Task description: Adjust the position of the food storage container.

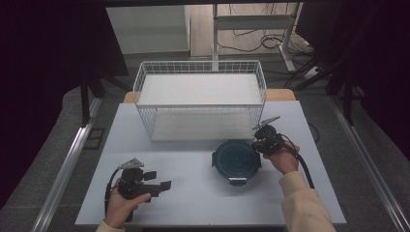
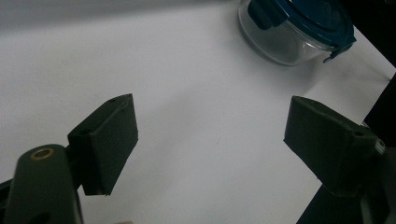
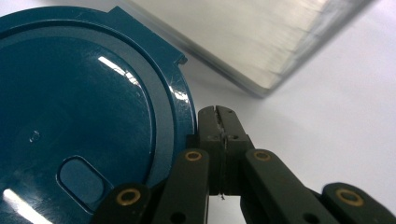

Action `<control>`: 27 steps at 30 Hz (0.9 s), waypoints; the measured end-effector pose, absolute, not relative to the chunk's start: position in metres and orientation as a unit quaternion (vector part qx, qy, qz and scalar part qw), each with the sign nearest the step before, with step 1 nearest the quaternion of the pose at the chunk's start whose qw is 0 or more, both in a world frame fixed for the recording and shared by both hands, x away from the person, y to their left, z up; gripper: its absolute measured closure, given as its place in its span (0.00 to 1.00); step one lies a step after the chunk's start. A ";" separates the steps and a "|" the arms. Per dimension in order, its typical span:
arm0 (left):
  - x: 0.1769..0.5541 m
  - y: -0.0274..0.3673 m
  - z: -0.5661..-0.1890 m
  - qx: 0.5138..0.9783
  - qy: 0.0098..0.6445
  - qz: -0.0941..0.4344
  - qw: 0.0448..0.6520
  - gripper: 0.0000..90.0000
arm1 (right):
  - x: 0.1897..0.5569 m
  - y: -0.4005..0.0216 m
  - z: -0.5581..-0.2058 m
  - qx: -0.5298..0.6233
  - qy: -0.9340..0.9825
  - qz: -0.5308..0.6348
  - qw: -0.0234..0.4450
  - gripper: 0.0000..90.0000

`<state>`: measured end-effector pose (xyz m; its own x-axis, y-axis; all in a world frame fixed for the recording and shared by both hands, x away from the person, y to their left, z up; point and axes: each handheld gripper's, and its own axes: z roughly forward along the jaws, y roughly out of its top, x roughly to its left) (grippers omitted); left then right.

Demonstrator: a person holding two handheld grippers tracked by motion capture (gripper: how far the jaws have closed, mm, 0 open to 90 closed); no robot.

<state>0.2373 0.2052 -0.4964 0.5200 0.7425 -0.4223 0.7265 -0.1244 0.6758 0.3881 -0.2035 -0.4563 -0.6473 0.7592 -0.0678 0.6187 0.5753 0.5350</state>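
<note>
A round glass container with a dark teal clip lid (image 1: 236, 157) stands on the white table (image 1: 193, 208), right of centre. My right gripper (image 1: 258, 143) sits at the lid's right rim. In the right gripper view its jaws are shut (image 3: 219, 113), pressed together just beside the lid's edge (image 3: 79, 107), and nothing shows between them. My left gripper (image 1: 159, 180) rests low at the front left, held in a hand and pointing right. Its jaws stand wide open (image 2: 210, 135) over bare table. The container (image 2: 299, 28) lies farther off, beyond them.
A white wire basket (image 1: 145, 79) with a white liner stands at the back of the table, just behind the container; its lower edge (image 3: 261, 46) shows close to the right gripper. Metal rails run along both sides of the table.
</note>
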 end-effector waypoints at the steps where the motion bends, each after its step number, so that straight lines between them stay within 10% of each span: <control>1: 0.237 0.205 -0.496 0.750 0.490 0.009 0.445 0.19 | 0.387 -0.201 -0.457 0.390 0.877 0.243 0.143 1.00; 27: 0.237 0.208 -0.496 0.743 0.497 0.011 0.448 0.19 | 0.356 -0.147 -0.460 0.331 0.904 0.252 0.103 1.00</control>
<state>0.2375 0.2085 -0.4962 0.5055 0.7490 -0.4283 0.7286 -0.1047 0.6769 0.3562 -0.1468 -0.4596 -0.7603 0.6493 -0.0184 0.5458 0.6539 0.5239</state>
